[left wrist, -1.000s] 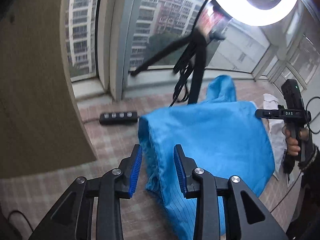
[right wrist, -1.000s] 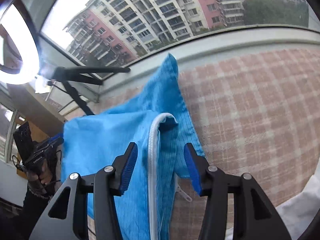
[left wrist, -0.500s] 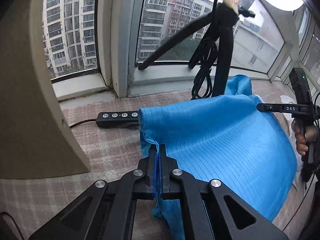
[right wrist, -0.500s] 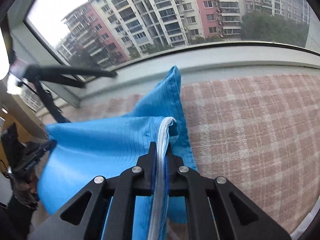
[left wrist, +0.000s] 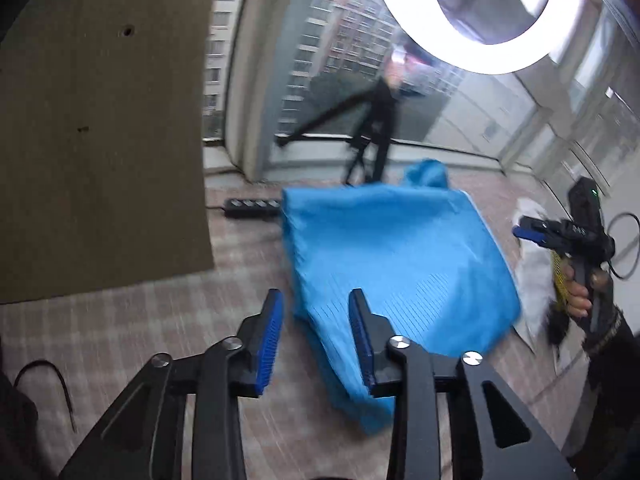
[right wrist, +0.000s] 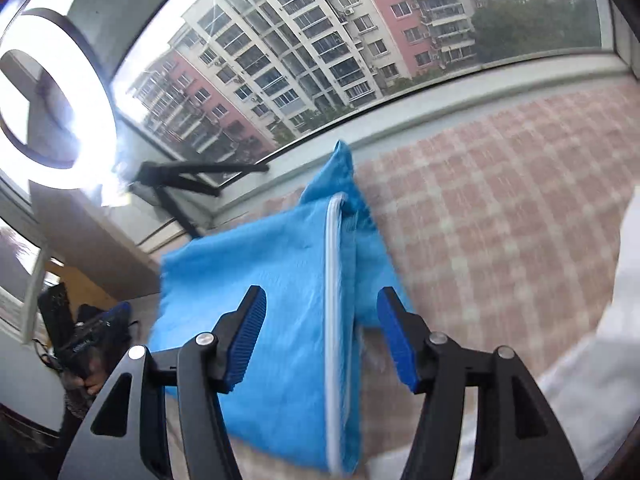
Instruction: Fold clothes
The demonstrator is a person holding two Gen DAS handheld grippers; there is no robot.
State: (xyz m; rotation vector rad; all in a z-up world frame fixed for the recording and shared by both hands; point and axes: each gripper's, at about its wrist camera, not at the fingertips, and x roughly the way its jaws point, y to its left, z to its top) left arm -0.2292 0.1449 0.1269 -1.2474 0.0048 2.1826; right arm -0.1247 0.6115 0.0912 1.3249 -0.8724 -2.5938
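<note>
A bright blue zip-up garment (left wrist: 396,264) lies folded on the pink checked tablecloth (left wrist: 192,312). My left gripper (left wrist: 316,340) is open and empty, with its blue pads above the garment's near left edge. In the right wrist view the same garment (right wrist: 272,300) shows its white zipper (right wrist: 332,320) running between the pads of my right gripper (right wrist: 320,336), which is open and empty above it. The right gripper also shows in the left wrist view (left wrist: 536,234), held by a hand at the right.
A lit ring light (left wrist: 476,16) on a black tripod (left wrist: 372,136) stands at the window behind the garment. A black power strip (left wrist: 252,206) lies at the far left. White cloth (right wrist: 600,360) lies at the table's right. A brown panel (left wrist: 100,140) stands left.
Half a second ago both grippers were shut on the garment's edges. Both have opened and let go, and the garment now lies on the cloth.
</note>
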